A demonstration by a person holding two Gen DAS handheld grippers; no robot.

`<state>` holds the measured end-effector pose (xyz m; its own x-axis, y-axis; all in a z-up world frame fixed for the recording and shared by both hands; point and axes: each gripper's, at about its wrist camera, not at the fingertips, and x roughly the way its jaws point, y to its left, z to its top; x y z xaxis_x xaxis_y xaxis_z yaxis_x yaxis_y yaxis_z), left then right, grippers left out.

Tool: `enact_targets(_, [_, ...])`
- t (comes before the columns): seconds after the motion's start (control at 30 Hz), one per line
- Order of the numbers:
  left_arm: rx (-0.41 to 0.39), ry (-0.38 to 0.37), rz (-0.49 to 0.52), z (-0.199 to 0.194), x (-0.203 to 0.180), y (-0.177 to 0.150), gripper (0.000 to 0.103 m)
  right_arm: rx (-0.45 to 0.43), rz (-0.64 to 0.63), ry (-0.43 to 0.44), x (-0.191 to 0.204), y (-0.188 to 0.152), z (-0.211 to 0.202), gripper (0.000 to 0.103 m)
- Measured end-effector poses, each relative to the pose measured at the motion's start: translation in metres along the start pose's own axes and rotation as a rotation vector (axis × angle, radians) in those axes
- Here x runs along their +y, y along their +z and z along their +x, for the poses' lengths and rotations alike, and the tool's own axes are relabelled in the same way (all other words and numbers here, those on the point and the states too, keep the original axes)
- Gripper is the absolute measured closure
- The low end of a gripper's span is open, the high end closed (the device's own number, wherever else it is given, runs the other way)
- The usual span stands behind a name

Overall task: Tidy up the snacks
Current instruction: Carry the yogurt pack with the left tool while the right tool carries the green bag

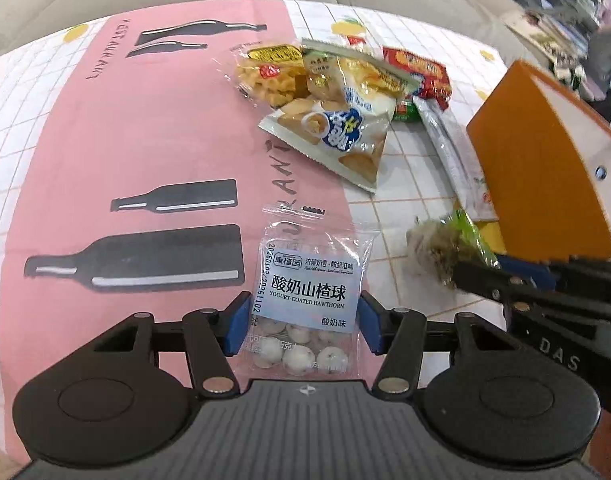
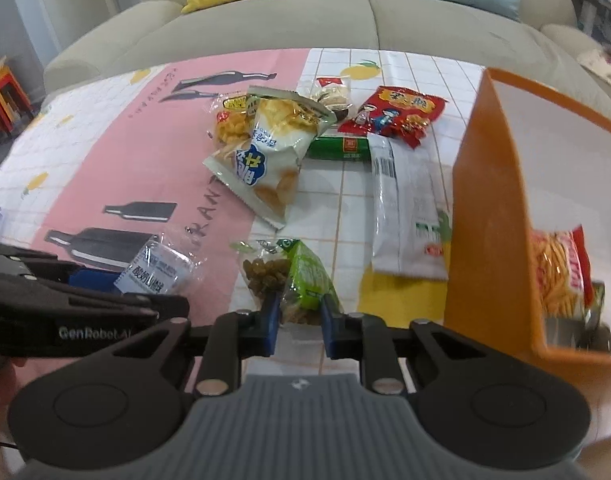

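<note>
Snack sort, early: my left hand-held gripper (image 1: 303, 326) clamps the hawthorn packet (image 1: 311, 304), my right hand-held gripper (image 2: 299, 322) the raisin packet (image 2: 289, 278); orange bin (image 2: 489, 216) holds 1 bag, about 7 remain on the counter (image 2: 337, 208).

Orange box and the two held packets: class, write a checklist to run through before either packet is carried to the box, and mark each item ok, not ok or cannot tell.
1. Left gripper grips the yogurt hawthorn packet: ok, pads press on both edges.
2. Right gripper grips the green raisin packet: ok, pinched at its lower end.
3. Both packets lifted off the tablecloth: cannot tell.
4. Orange box open side within view: ok, white inside shows.
5. Room left in the box: ok, one red snack bag lies inside, with space beside it.
6. Way to the box is free: not ok, long white packet lies against it.
</note>
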<state>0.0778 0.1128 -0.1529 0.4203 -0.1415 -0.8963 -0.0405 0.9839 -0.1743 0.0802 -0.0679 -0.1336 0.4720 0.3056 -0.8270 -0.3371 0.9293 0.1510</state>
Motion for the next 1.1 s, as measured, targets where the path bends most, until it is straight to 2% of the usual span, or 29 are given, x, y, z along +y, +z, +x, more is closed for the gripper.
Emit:
enact_targets(0.13, [-0.028, 0.006, -0.009, -0.017, -0.004, 0.000, 0.040, -0.015, 0.042, 0.019, -0.004, -0.001, -0.017, 0.085])
enact_targets(0.27, [-0.065, -0.031, -0.037, -0.039, -0.008, 0.002, 0.040, -0.051, 0.057, 0.034, -0.007, 0.001, -0.039, 0.086])
enact_targets(0.43, [-0.109, -0.033, -0.007, -0.062, -0.023, 0.006, 0.040, -0.100, 0.070, 0.048, -0.012, 0.002, -0.067, 0.087])
enact_targets(0.67, [-0.147, -0.065, 0.033, -0.089, -0.050, 0.017, 0.040, -0.198, 0.048, 0.010, -0.023, 0.006, -0.106, 0.088])
enact_targets(0.8, [-0.169, -0.090, 0.080, -0.100, -0.074, 0.030, 0.040, -0.243, 0.027, -0.044, -0.037, 0.010, -0.125, 0.089])
enact_targets(1.1, [-0.173, -0.176, 0.226, -0.096, -0.146, 0.059, 0.040, -0.287, 0.018, -0.169, -0.093, 0.016, -0.155, 0.090])
